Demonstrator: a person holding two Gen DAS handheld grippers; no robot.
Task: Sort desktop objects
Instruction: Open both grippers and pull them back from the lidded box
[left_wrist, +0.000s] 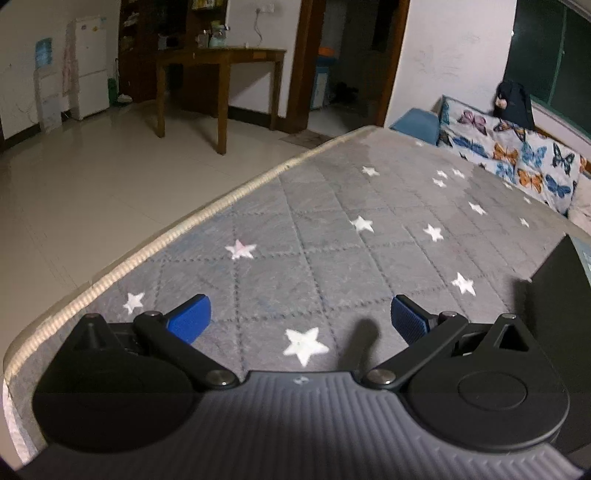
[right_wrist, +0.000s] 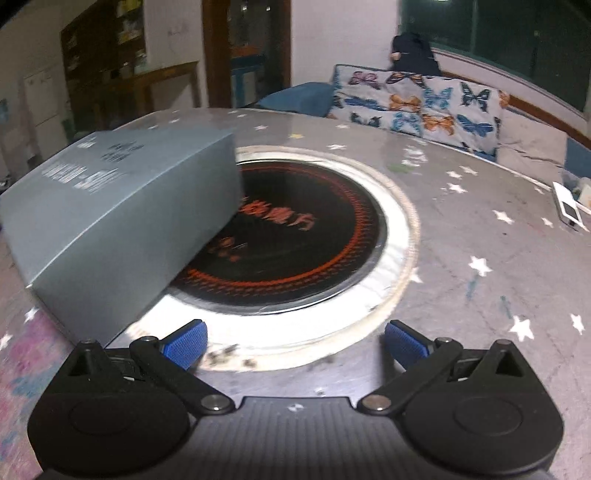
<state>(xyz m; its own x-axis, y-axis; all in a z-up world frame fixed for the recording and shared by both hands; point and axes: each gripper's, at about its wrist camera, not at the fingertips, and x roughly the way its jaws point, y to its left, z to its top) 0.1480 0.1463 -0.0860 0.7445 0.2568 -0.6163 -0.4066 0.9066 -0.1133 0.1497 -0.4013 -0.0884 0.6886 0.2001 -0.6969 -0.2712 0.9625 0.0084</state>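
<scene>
Your left hand-held gripper (left_wrist: 301, 319) and right hand-held gripper (right_wrist: 295, 341) both spread wide, empty; grey box (right_wrist: 122, 218) overlaps worktop (right_wrist: 480, 229) hotplate (right_wrist: 295, 236); sorting progress unclear.

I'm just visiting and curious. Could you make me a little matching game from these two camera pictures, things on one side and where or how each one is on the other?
Things:
1. grey box
2. round cooktop
3. butterfly cushion
4. right tool

Descriptions:
a. open, holding nothing
b. lying partly over the black disc
c. set into the star-patterned table cover
d. behind the table's far edge, below the window

Pairs: 1-b, 2-c, 3-d, 4-a
</scene>
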